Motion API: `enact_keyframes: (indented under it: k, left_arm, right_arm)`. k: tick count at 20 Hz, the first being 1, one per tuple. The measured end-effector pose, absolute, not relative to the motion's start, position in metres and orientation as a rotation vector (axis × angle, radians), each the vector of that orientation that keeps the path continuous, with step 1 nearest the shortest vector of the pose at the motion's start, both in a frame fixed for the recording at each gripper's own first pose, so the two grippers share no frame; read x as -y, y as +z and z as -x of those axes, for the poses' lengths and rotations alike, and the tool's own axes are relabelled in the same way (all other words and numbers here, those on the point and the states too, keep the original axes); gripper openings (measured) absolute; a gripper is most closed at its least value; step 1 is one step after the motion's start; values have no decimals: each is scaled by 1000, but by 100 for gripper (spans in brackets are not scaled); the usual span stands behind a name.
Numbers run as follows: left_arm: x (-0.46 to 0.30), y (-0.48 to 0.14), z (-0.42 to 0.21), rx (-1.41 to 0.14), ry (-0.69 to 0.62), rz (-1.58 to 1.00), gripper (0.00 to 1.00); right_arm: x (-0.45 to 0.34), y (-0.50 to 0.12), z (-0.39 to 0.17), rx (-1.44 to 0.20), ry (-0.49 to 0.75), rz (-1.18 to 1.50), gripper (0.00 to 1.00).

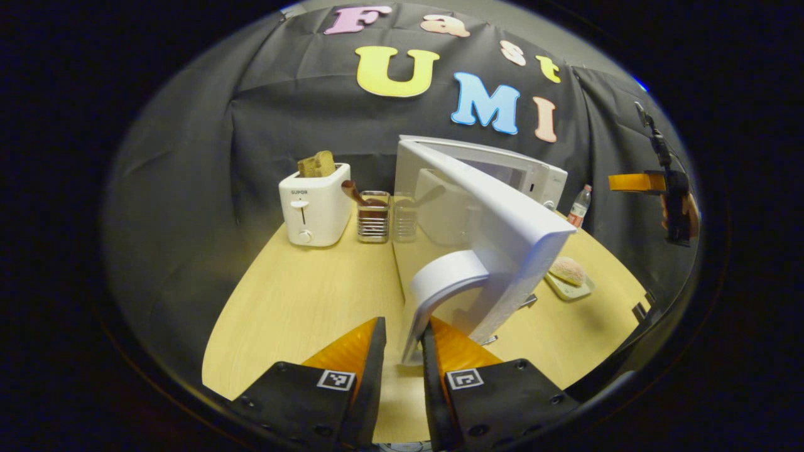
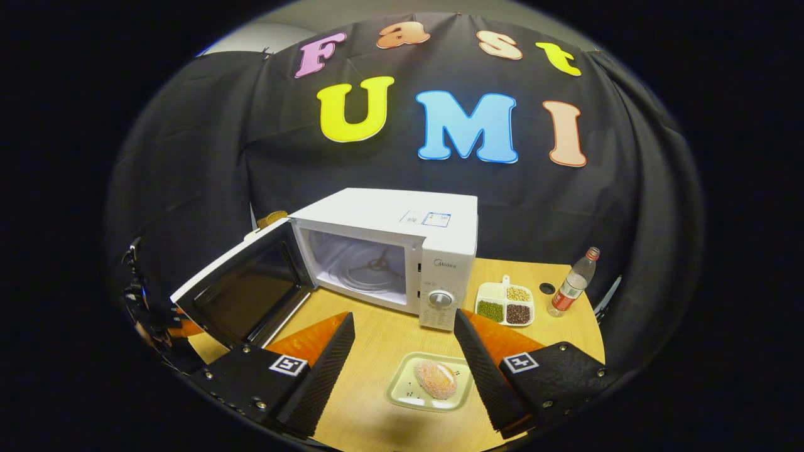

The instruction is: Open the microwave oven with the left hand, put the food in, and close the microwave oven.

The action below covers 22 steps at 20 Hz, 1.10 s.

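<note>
Left tool [image 1: 403,342] nearly closed, level; right tool [image 2: 405,342] spread wide, angled down.

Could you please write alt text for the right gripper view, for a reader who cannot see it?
A white microwave stands on a wooden table with its door swung wide open to the left. In front of it, a breaded piece of food lies on a small tray between the open right gripper fingers. A divided dish of beans and a bottle stand to the right.
</note>
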State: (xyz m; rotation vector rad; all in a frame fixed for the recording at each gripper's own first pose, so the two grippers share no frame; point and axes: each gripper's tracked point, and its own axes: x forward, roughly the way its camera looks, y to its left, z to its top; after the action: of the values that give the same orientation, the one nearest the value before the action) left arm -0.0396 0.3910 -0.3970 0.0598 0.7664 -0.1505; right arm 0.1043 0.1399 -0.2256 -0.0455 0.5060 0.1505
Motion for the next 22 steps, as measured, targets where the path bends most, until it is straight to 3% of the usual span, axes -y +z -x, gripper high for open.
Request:
enact_keyframes:
  k: [6,8,10,11,13,14,16,19,22]
  left_arm:
    - [-411,-341,56,-674,0,-24,39]
    - [-408,-296,52,-582,73,16,25]
    - [-395,-252,46,-482,131,36,41]
    - [-391,-230,42,-429,164,30,31]
    - [-371,-191,32,-340,195,20,65]
    - [-358,-171,30,-303,204,4,59]
    - [-332,-139,21,-259,195,-30,66]
    - [-295,-91,5,-191,189,-65,91]
    - [-258,-55,-11,-132,174,-77,95]
  right_arm:
    - [-122,-257,-112,-569,194,59,98]
    - [-118,-275,-116,-604,221,75,98]
    - [-114,-300,-114,-673,266,103,98]
    - [-113,-314,-111,-715,294,105,98]
    - [-107,-332,-113,-768,321,103,98]
    - [-101,-339,-116,-782,319,110,98]
    - [-92,-355,-120,-811,321,113,98]
    - [-84,-378,-123,-852,338,119,98]
    - [-84,-401,-119,-871,383,179,98]
